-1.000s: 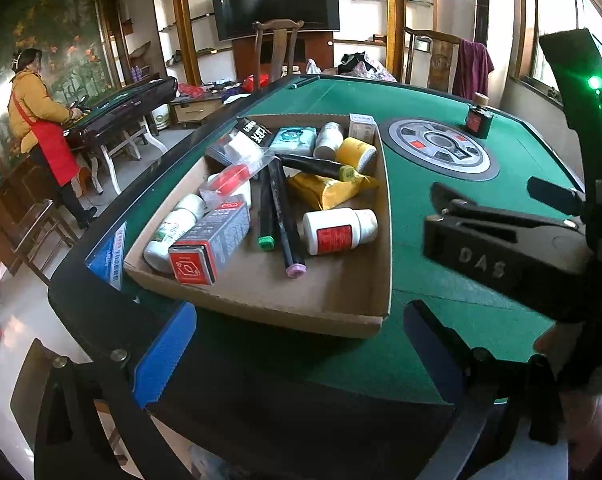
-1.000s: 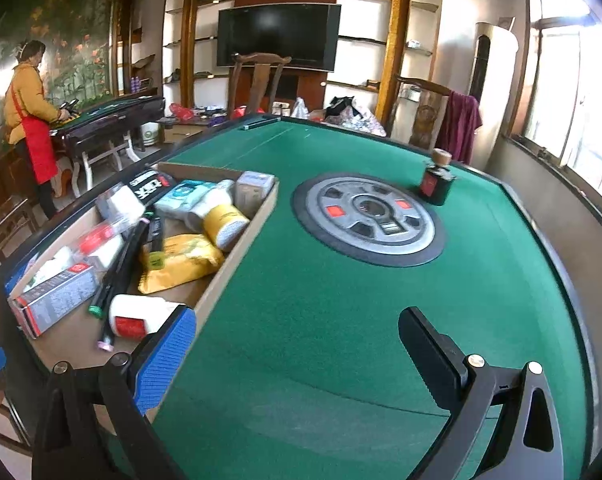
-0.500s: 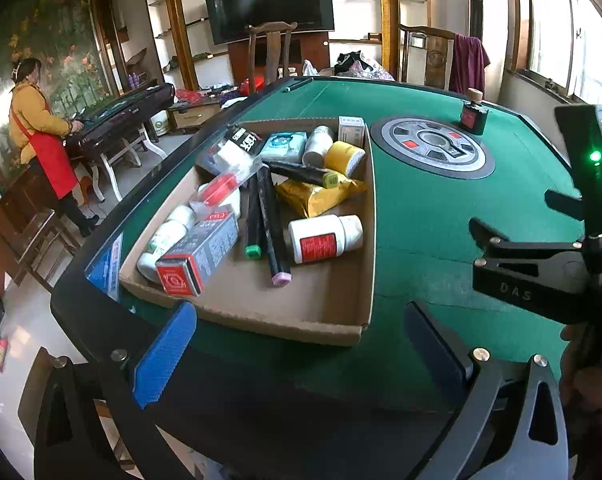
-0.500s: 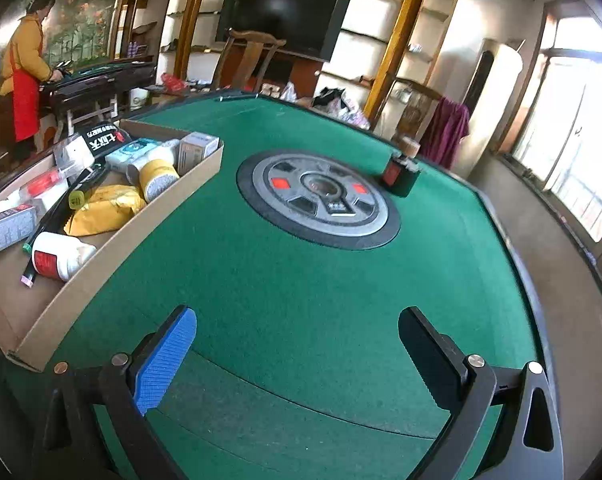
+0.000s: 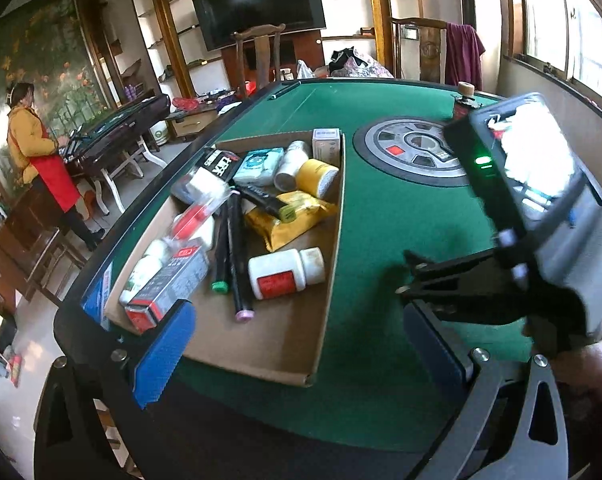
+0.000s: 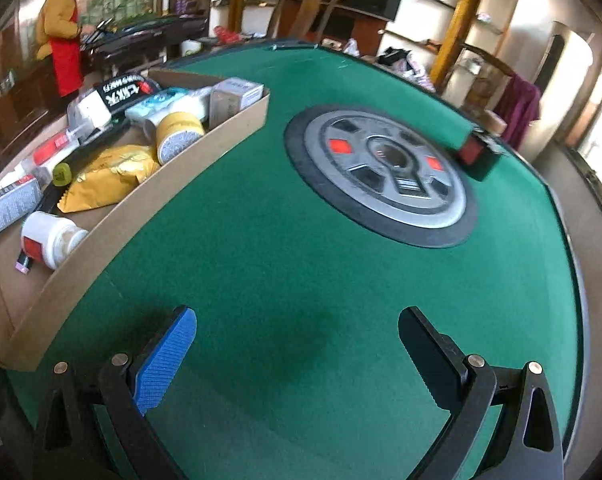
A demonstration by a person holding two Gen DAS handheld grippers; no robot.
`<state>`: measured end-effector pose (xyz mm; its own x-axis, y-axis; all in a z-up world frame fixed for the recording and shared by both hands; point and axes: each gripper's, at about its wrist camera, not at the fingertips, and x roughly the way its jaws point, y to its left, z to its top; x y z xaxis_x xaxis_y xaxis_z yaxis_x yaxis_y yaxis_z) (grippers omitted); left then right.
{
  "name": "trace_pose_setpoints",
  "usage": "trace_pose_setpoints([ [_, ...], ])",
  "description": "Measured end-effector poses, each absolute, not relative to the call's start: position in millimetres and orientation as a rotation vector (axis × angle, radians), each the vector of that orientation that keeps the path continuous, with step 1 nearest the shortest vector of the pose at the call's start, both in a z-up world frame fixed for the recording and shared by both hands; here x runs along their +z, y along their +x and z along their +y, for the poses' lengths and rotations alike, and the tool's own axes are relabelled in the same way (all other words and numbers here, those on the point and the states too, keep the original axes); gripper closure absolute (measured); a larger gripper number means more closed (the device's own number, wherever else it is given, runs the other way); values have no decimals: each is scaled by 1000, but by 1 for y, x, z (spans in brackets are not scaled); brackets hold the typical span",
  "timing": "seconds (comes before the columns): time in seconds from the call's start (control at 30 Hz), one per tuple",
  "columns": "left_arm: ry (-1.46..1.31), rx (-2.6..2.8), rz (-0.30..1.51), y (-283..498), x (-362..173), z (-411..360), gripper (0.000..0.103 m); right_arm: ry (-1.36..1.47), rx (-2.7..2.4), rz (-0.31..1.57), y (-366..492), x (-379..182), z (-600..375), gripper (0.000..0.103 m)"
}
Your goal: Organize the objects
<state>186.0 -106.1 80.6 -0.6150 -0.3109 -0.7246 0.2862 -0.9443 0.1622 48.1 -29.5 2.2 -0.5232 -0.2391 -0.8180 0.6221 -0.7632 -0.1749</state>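
A shallow cardboard tray (image 5: pixel 325 272) lies on the green table, also seen in the right wrist view (image 6: pixel 113 216). It holds a white bottle with a red label (image 5: pixel 285 274), a yellow pouch (image 5: pixel 289 216), a yellow-capped jar (image 5: pixel 317 178), black markers (image 5: pixel 235 248), small boxes and other bottles. A small dark bottle with a red label (image 6: pixel 477 156) stands beyond the round centre plate (image 6: pixel 385 172). My left gripper (image 5: pixel 297 344) is open and empty at the tray's near edge. My right gripper (image 6: pixel 297 356) is open and empty over bare felt.
The right-hand device with its lit screen (image 5: pixel 533 184) fills the right of the left wrist view. The table's dark rim (image 5: pixel 89 320) runs near the tray. A person in a red apron (image 5: pixel 41 156) stands at another table far left. Chairs stand behind the table.
The right gripper has moved forward and lower over the felt, toward the centre plate. The left gripper has shifted slightly; the tray sits further left in its view. Both stay open.
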Motion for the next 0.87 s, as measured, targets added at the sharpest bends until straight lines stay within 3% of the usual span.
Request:
trace_pose_setpoints([
  [0.23, 1165, -2508, -37, 171, 79, -107, 0, 1104, -2209, 603, 46, -3, -45, 0],
  [0.43, 1151, -2442, -5, 159, 77, -125, 0, 1168, -2171, 434, 35, -8, -29, 0],
  [0.87, 1113, -2339, 70, 156, 79, -164, 0, 1179, -2195, 430, 35, -6, -27, 0],
])
